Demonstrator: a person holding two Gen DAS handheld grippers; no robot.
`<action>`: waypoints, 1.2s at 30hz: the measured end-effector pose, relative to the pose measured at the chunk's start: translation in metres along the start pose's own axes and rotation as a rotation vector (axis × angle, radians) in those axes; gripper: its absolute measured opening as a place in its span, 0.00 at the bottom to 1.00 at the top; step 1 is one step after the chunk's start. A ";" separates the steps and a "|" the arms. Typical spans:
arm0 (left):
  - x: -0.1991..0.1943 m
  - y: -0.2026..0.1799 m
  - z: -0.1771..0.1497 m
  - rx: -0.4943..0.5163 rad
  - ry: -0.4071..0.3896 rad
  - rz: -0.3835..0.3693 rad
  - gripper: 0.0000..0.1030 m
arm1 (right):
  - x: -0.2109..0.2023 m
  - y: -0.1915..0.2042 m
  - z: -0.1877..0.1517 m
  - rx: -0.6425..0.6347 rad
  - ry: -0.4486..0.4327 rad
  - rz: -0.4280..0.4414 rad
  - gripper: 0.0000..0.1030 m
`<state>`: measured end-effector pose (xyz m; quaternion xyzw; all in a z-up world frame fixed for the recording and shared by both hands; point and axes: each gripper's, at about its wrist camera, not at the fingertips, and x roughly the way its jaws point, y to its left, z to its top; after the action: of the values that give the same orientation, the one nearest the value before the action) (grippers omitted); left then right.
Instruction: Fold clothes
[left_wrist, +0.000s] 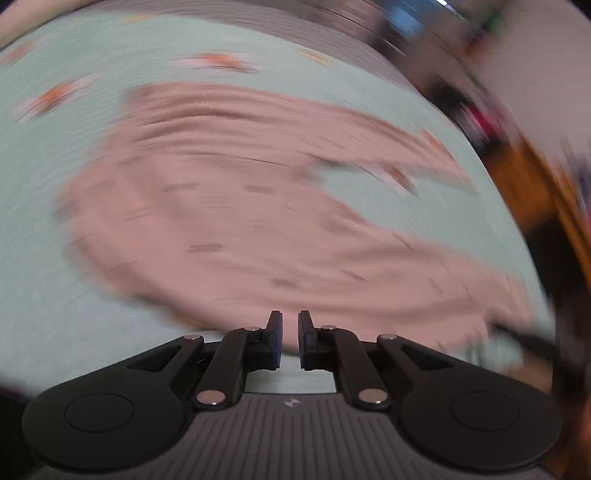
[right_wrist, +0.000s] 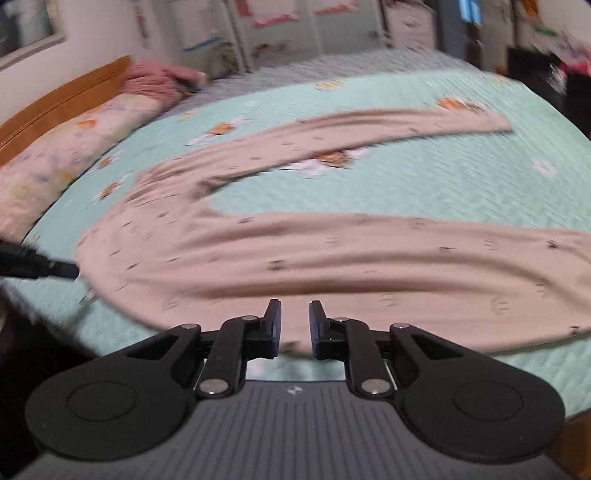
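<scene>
a mint quilt (right_wrist: 424, 192) with orange-and-white motifs is covering the bed ahead of the tool. a floral pillow (right_wrist: 70, 155) is lying far left, against a wooden headboard (right_wrist: 62, 94). a pink bundle (right_wrist: 155, 79) is sitting beyond the pillow. blurred furniture is standing behind.

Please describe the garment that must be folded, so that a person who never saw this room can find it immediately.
Find the bed with the mint green quilt. On it lie the dusty pink trousers with small dark marks, spread flat with two legs apart. The bundle by the wooden headboard is a deeper pink and crumpled, and the long pillow is pale and floral.
</scene>
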<state>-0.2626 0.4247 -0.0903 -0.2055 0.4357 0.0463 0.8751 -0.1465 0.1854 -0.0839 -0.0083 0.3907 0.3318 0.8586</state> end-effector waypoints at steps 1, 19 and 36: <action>0.011 -0.021 0.004 0.062 0.024 -0.022 0.06 | 0.004 -0.006 0.005 0.005 0.013 -0.011 0.17; 0.117 -0.146 -0.012 0.384 0.232 0.050 0.08 | -0.008 -0.050 -0.024 0.127 0.108 0.018 0.17; 0.122 -0.149 -0.015 0.376 0.231 0.083 0.08 | -0.001 -0.055 -0.016 0.157 0.111 0.079 0.17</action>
<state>-0.1598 0.2709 -0.1460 -0.0249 0.5421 -0.0236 0.8396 -0.1265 0.1375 -0.1079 0.0562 0.4624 0.3326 0.8200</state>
